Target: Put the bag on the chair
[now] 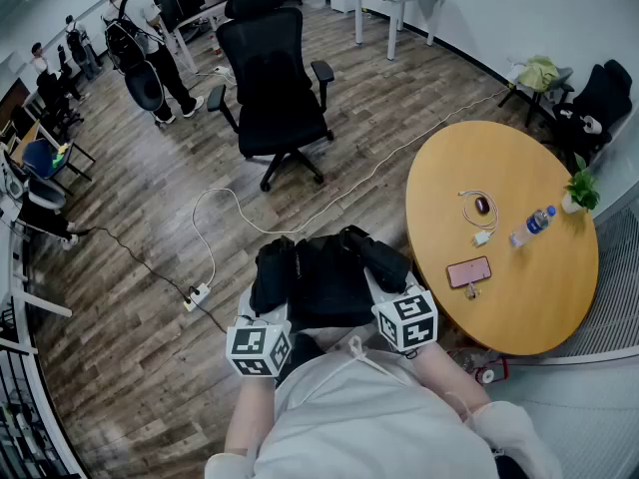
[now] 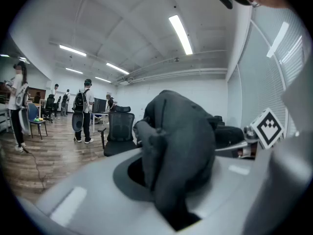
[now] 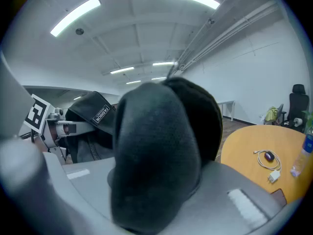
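A black bag (image 1: 325, 279) hangs in front of me, above the wooden floor, held from both sides. My left gripper (image 1: 271, 292) is shut on the bag's left strap (image 2: 173, 155), which bulges up between its jaws. On the other side, the right strap (image 3: 156, 151) fills the shut jaws of my right gripper (image 1: 386, 270). The black office chair (image 1: 277, 86) stands further off on the floor, beyond the bag; it also shows in the left gripper view as the chair (image 2: 119, 132) behind the strap.
A round wooden table (image 1: 519, 297) at my right carries a phone (image 1: 468, 270), a bottle (image 1: 531, 226), a small plant (image 1: 579, 192) and a coiled cable (image 1: 480, 211). A power strip (image 1: 197, 294) with cords lies on the floor. A person (image 1: 140, 48) stands at the back left.
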A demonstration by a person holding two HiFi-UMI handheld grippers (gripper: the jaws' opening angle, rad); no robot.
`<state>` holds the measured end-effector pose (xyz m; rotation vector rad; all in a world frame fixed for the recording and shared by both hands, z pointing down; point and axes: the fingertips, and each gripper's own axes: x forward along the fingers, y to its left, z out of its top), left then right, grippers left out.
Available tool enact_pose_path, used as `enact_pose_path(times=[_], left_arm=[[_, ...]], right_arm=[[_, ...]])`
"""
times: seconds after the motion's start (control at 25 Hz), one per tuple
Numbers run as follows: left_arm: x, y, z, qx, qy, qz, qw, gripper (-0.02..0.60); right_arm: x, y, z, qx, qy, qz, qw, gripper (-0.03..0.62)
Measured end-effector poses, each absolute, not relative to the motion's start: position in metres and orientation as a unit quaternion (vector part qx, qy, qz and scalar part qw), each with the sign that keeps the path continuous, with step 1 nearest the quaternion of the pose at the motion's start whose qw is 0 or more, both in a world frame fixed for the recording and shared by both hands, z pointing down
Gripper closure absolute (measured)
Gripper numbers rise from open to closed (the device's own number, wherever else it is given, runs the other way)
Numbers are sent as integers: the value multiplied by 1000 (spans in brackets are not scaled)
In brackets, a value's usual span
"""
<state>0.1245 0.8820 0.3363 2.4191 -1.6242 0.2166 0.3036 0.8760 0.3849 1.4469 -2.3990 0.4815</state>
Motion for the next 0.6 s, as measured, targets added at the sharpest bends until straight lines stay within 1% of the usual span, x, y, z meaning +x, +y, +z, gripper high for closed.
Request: enact_pose_path(times=[0.6], left_arm=[[96, 835, 352, 826, -542, 85, 126, 517]], right_arm=[[275, 833, 400, 510, -823, 198, 152, 563]])
